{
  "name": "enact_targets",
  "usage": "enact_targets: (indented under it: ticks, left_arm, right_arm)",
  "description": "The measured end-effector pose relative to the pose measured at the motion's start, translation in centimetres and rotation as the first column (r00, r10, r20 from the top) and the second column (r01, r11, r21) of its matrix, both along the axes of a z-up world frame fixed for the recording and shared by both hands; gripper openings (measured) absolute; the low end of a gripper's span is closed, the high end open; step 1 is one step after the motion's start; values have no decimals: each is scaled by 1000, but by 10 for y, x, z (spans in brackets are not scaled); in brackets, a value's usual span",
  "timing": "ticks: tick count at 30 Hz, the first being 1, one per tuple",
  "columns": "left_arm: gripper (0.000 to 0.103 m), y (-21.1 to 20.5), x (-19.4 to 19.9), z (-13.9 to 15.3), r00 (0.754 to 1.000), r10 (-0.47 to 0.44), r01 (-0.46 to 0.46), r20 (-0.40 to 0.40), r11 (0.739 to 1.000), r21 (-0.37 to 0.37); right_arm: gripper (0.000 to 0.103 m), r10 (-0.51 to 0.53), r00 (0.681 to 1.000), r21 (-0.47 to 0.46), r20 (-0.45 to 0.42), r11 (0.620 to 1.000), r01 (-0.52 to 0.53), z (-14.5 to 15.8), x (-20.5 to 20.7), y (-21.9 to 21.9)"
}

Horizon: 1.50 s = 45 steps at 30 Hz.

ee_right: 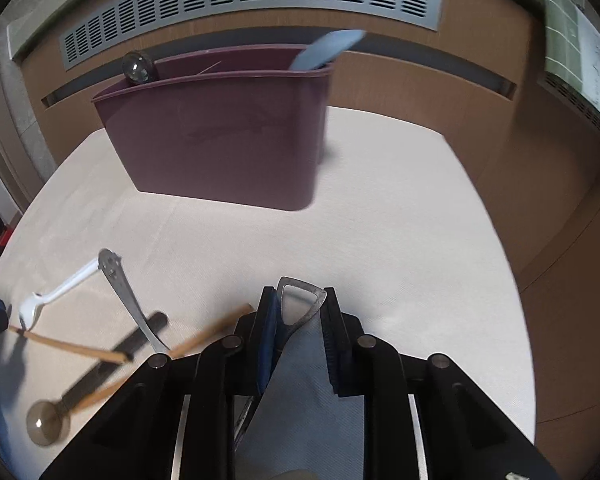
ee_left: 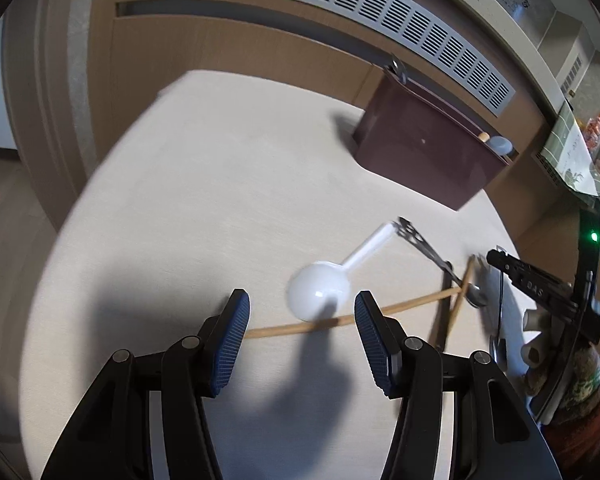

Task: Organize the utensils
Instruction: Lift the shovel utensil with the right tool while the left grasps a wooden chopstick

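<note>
The left gripper (ee_left: 302, 316) hangs released above the pale table (ee_left: 179, 200), its blue pads (ee_left: 227, 344) wide apart, with a chopstick (ee_left: 295, 326) lying across the gap beneath them and the bowl of a white spoon (ee_left: 320, 290) just beyond. The spoon's handle points away toward a maroon holder (ee_left: 424, 156) standing near the far edge of the table. To the right, a steel spoon (ee_left: 436, 256) lies crossed with a second chopstick (ee_left: 462, 292). The right gripper (ee_right: 300, 312) is clenched on the handle of a steel utensil (ee_right: 300, 300), whose looped end sticks up between the pads; the rest runs back under the gripper and cannot be made out. In the right wrist view the holder (ee_right: 219, 140) stands straight ahead, with a metal spoon (ee_right: 137, 66) at its left end and a blue spatula (ee_right: 324, 52) at its right. A dark ladle (ee_right: 47, 420) lies at lower left among the chopsticks (ee_right: 71, 346).
</note>
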<state>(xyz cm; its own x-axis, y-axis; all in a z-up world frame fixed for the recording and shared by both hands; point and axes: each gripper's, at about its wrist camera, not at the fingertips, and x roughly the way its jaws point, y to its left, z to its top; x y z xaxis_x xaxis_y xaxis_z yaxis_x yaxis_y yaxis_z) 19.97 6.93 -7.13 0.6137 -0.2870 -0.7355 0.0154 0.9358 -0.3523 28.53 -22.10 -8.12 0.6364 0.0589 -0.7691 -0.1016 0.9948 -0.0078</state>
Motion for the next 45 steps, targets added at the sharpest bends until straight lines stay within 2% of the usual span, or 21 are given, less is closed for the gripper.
enact_targets:
  ticks: [9, 12, 17, 20, 24, 29, 33, 36, 41, 45]
  left_arm:
    - [56, -49, 2, 8, 992, -129, 130, -8, 991, 32]
    - [56, -70, 7, 9, 980, -198, 199, -21, 977, 72]
    - [56, -100, 20, 11, 951, -306, 309, -45, 940, 145]
    - [56, -97, 33, 8, 949, -308, 315, -67, 936, 160]
    - [56, -76, 45, 0, 956, -275, 286, -101, 951, 117]
    - [56, -65, 31, -1, 951, -285, 297, -124, 951, 90]
    - [56, -70, 14, 0, 932, -325, 342, -161, 935, 96]
    - [56, -82, 3, 1, 919, -356, 382, -169, 910, 160]
    - [55, -83, 6, 1, 916, -367, 394, -161, 897, 201]
    - [54, -74, 19, -1, 954, -265, 297, -137, 893, 338]
  right_arm:
    - [20, -28, 997, 46, 73, 999, 25, 10, -38, -40]
    - [20, -34, 996, 74, 82, 997, 28, 9, -35, -53]
    - [20, -41, 997, 120, 69, 992, 32, -1, -37, -63]
    - [20, -44, 996, 154, 80, 988, 32, 0, -39, -67]
    - [20, -35, 996, 168, 78, 985, 22, -1, -38, -68]
    - [20, -27, 996, 182, 82, 983, 12, -2, -39, -69]
    - [20, -22, 997, 182, 80, 983, 7, -3, -38, -70]
    - [20, -21, 996, 177, 82, 984, 6, -3, -39, -69]
    - [20, -21, 996, 170, 87, 985, 6, -2, -40, -68]
    - [20, -22, 996, 172, 87, 985, 7, -2, -40, -68]
